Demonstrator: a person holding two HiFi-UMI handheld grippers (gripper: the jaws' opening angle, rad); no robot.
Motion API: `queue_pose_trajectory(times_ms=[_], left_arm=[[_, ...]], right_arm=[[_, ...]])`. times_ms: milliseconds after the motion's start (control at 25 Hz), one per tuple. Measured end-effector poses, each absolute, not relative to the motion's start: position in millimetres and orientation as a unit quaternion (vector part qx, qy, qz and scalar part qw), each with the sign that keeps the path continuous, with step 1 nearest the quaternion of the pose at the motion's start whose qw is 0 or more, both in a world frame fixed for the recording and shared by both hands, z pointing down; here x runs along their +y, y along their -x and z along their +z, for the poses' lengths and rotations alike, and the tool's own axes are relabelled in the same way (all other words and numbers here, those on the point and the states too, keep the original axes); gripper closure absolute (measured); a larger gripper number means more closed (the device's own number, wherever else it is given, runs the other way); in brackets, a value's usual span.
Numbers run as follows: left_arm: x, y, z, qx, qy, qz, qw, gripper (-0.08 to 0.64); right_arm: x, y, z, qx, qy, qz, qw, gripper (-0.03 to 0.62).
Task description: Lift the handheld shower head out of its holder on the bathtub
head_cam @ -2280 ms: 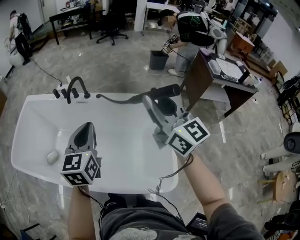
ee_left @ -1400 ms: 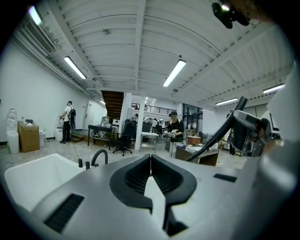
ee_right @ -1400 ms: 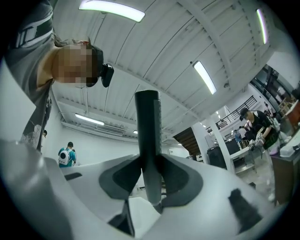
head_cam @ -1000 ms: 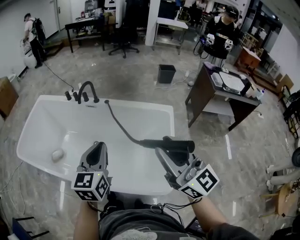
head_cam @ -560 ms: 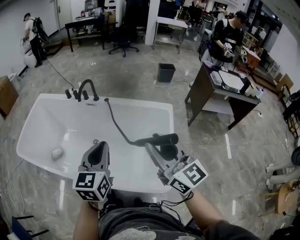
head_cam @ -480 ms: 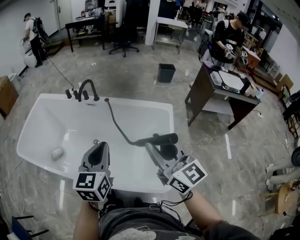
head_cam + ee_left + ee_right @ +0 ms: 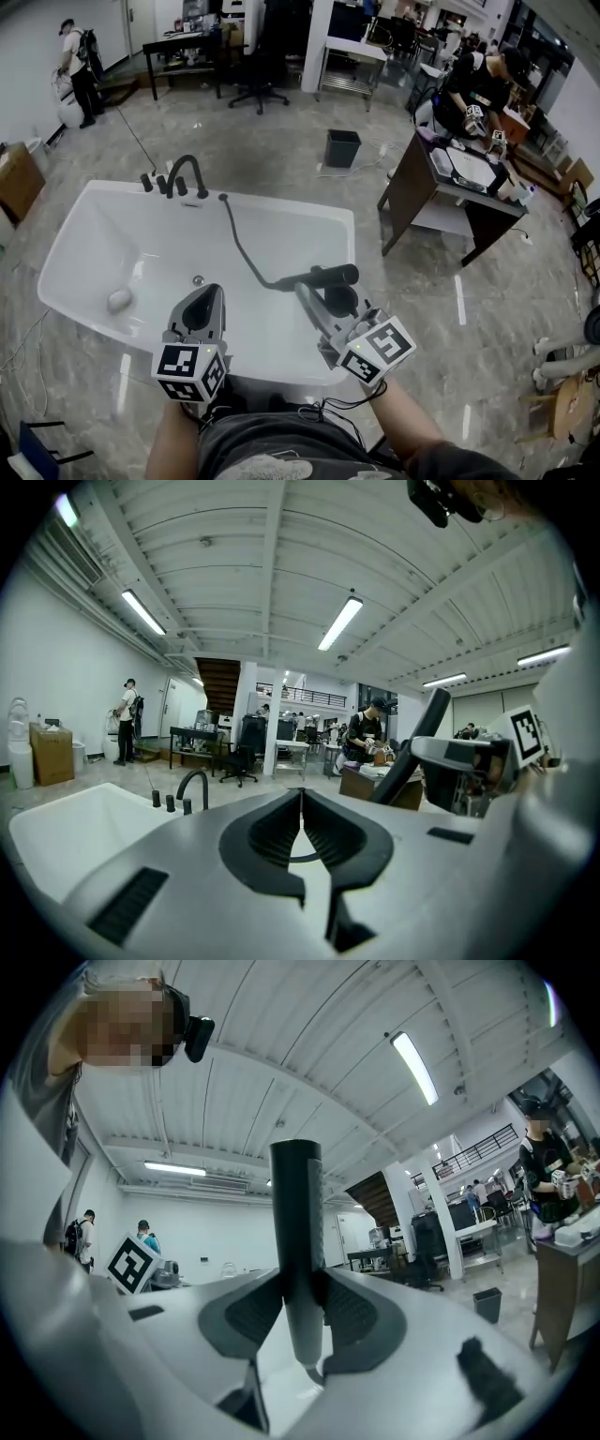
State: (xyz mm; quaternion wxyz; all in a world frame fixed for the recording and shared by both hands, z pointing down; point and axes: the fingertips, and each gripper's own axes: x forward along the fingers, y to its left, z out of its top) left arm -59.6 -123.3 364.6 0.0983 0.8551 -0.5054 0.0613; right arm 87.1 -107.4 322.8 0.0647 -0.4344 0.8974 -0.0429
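The black handheld shower head (image 7: 323, 277) lies level over the near right part of the white bathtub (image 7: 56, 255), with my right gripper (image 7: 314, 292) shut on its handle. Its dark hose (image 7: 239, 244) curves back to the far rim beside the black faucet (image 7: 183, 173). In the right gripper view the handle (image 7: 297, 1232) stands upright between the pads of the right gripper (image 7: 302, 1288). My left gripper (image 7: 208, 295) hovers over the tub's near edge, shut and holding nothing. The left gripper view shows the left gripper (image 7: 302, 799) with its jaws touching.
A pale rounded object (image 7: 119, 300) lies in the tub's left end near the drain (image 7: 197, 279). A dark desk (image 7: 469, 169) with a person at it stands at the right, with a black bin (image 7: 342, 147) beyond the tub. A cardboard box (image 7: 19, 178) sits far left.
My right gripper has sunk a little with the shower head still held. The left gripper has kept still. The person at the desk has shifted.
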Motion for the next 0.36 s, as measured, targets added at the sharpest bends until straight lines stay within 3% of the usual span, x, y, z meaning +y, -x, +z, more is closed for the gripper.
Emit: queue_pose_trajectory(times_ms=[360], left_arm=[[-120.4,55.1,359.1,-0.504,-0.857,0.056,0.098,0.541]], right_arm=[[-112.7,-87.4,331.3,0.897,0.435,-0.056,0.056,0.453]])
